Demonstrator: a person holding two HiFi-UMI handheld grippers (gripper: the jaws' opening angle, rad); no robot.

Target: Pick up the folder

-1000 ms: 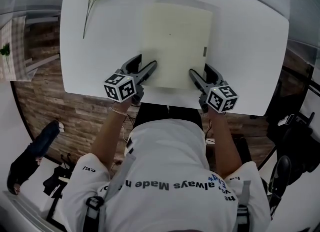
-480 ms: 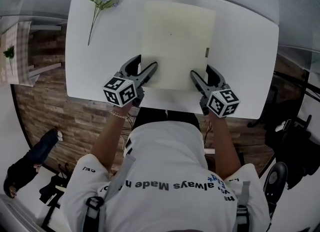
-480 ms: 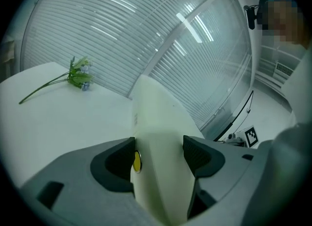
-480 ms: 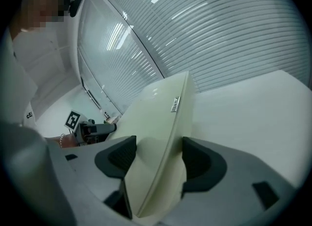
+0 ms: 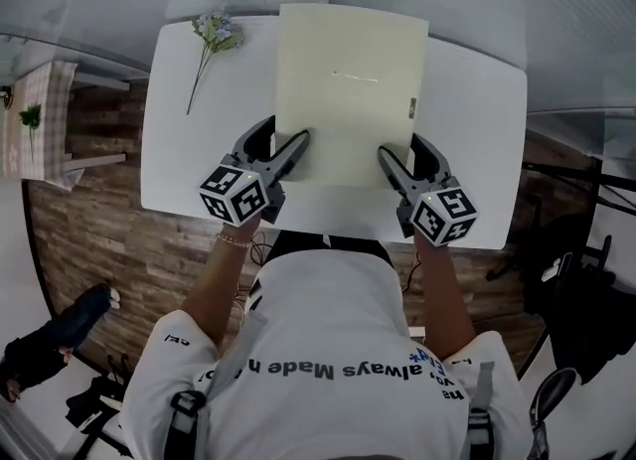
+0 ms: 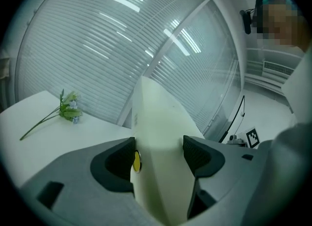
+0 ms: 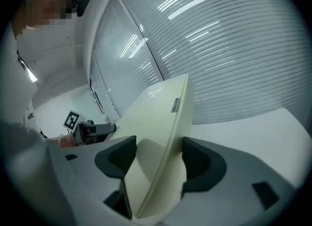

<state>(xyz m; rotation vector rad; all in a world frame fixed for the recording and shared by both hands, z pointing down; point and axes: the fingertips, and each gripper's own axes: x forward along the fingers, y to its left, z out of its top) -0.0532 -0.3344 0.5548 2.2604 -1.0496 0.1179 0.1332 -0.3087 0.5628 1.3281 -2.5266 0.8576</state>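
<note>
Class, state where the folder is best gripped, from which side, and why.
Grip the folder at its near edge, by both corners, coming from the person's side. It is thin and broad, so tongs close only across an edge, and two spread holds should keep it level. The left gripper and right gripper hold it so.

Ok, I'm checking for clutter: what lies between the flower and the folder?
Nothing. The head view shows only bare white table between the flower and the folder.
</note>
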